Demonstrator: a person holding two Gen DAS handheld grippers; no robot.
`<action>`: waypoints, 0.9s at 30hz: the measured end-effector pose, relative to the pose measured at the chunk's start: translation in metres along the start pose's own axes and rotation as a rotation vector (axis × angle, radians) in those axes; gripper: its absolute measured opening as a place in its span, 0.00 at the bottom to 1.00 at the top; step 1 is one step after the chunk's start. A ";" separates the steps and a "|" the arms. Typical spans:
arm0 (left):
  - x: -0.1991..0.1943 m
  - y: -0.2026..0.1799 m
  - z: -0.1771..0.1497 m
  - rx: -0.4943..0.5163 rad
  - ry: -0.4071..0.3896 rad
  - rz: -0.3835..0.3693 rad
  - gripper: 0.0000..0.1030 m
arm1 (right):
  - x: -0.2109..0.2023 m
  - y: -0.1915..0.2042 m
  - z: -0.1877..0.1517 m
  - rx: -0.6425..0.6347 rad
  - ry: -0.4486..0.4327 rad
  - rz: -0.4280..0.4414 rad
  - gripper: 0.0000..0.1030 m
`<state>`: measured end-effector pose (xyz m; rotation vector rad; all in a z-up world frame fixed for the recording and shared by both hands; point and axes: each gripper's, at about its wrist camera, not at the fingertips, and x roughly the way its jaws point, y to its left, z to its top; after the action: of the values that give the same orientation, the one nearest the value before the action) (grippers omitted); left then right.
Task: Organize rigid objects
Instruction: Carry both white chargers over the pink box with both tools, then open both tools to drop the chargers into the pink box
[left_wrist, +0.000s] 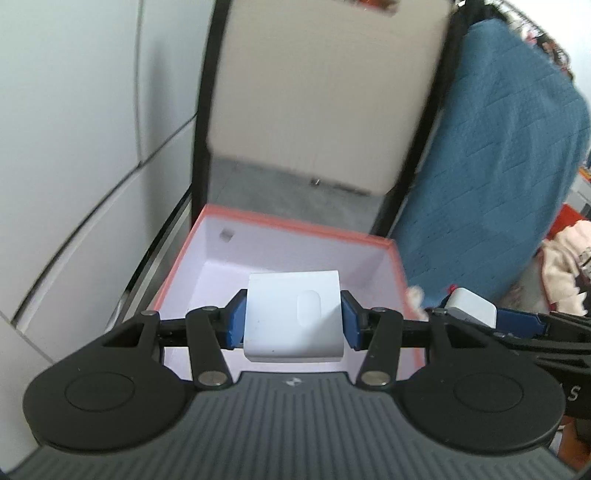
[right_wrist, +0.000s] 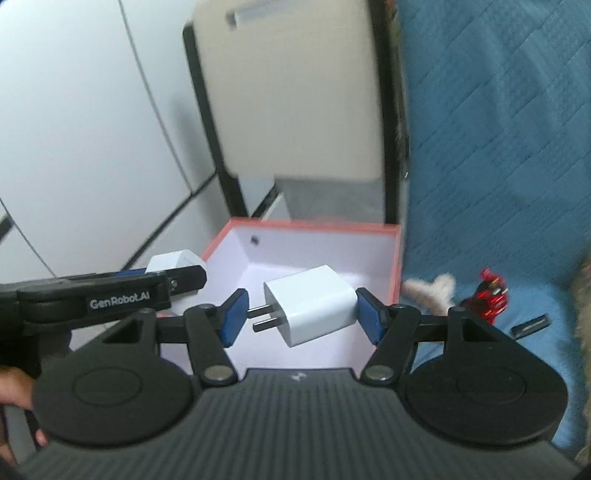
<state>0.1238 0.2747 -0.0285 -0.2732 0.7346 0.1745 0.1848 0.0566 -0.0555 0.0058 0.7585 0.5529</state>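
Observation:
My left gripper is shut on a white charger block and holds it over the open red-rimmed box with a white inside. My right gripper holds a white plug adapter with two prongs pointing left; the right pad touches it and the prongs reach toward the left pad. It hangs over the same box. In the right wrist view the left gripper and its white block show at the left. In the left wrist view the right gripper's adapter shows at the right.
The box sits on a blue quilted cover, beside a beige panel with a black frame and white cabinet doors. A red toy, a small black piece and a fluffy beige item lie on the cover right of the box.

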 end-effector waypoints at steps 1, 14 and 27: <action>0.007 0.008 -0.004 -0.010 0.020 0.005 0.55 | 0.008 0.002 -0.003 -0.001 0.019 0.001 0.64; 0.085 0.058 -0.057 -0.065 0.246 0.026 0.55 | 0.098 0.008 -0.052 -0.002 0.254 -0.026 0.64; 0.088 0.061 -0.056 -0.077 0.250 0.055 0.62 | 0.102 0.010 -0.059 -0.005 0.272 -0.029 0.65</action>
<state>0.1376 0.3209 -0.1391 -0.3519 0.9848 0.2237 0.2018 0.1032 -0.1630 -0.0862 1.0201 0.5334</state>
